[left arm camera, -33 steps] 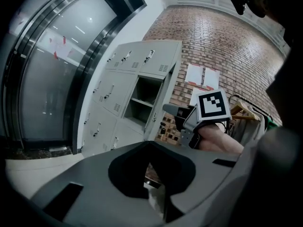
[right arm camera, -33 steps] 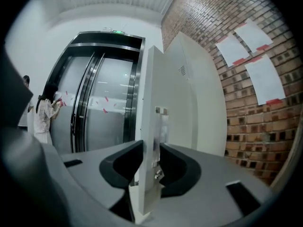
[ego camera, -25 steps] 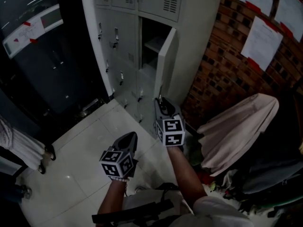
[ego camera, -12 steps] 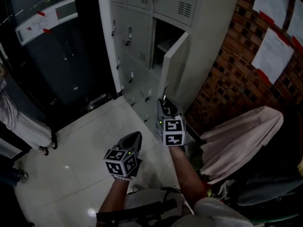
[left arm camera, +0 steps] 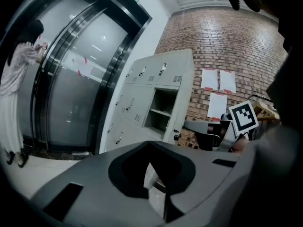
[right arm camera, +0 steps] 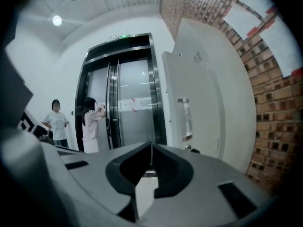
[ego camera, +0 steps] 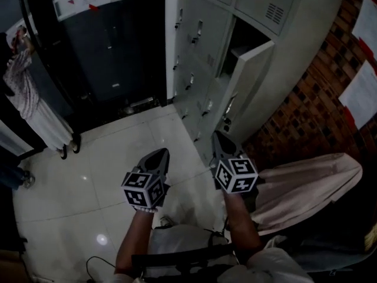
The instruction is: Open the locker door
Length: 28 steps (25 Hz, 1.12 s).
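The grey locker bank (ego camera: 203,34) stands against the brick wall. One door (ego camera: 250,84) hangs open and shows the dark compartment (ego camera: 244,37) with its shelf. My right gripper (ego camera: 218,135) is low in front of that door, short of its lower edge and apart from it. Its jaws are closing, with nothing between them. In the right gripper view the right gripper (right arm camera: 151,145) points at the door (right arm camera: 194,103) and its handle (right arm camera: 184,119). My left gripper (ego camera: 160,153) hangs over the floor, shut and empty; the left gripper (left arm camera: 150,148) faces the lockers (left arm camera: 156,93).
Dark glass doors (ego camera: 112,46) stand left of the lockers. A person in a light dress (ego camera: 29,93) stands by them, and a second person (right arm camera: 56,122) shows in the right gripper view. Brick wall (ego camera: 306,111) with papers (ego camera: 359,93); beige cloth (ego camera: 306,184) at right.
The head view has swung left, so the lockers sit further up and right. The door stands wider open. The right gripper has drawn back from the door's edge.
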Motion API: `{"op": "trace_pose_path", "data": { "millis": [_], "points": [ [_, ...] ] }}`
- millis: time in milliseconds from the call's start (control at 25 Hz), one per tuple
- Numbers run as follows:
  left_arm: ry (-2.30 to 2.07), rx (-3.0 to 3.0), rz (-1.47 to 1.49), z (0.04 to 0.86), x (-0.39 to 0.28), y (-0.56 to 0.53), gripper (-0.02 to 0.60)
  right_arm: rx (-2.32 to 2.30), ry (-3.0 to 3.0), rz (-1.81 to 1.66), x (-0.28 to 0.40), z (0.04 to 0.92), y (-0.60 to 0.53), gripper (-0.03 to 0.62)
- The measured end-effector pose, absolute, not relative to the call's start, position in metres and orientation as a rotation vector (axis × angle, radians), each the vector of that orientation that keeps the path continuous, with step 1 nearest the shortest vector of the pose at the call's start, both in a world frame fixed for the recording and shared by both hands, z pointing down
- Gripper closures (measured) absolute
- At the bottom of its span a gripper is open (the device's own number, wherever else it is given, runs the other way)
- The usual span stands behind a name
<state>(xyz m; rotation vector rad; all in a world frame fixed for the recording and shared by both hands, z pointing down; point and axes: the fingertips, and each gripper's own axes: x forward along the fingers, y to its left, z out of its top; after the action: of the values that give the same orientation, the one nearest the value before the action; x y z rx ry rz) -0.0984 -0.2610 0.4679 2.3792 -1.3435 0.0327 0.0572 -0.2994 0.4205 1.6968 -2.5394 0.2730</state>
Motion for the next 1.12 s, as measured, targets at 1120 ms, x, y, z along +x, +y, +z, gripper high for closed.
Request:
{"op": "trace_pose_path", "data": {
  "millis": [1120],
  "points": [
    [-1.384, 2.394, 0.026, 0.469, -0.195, -0.285, 0.588, 1.744, -2.5, 0.349, -0.012, 0.444, -0.291, 0.594]
  ]
}}
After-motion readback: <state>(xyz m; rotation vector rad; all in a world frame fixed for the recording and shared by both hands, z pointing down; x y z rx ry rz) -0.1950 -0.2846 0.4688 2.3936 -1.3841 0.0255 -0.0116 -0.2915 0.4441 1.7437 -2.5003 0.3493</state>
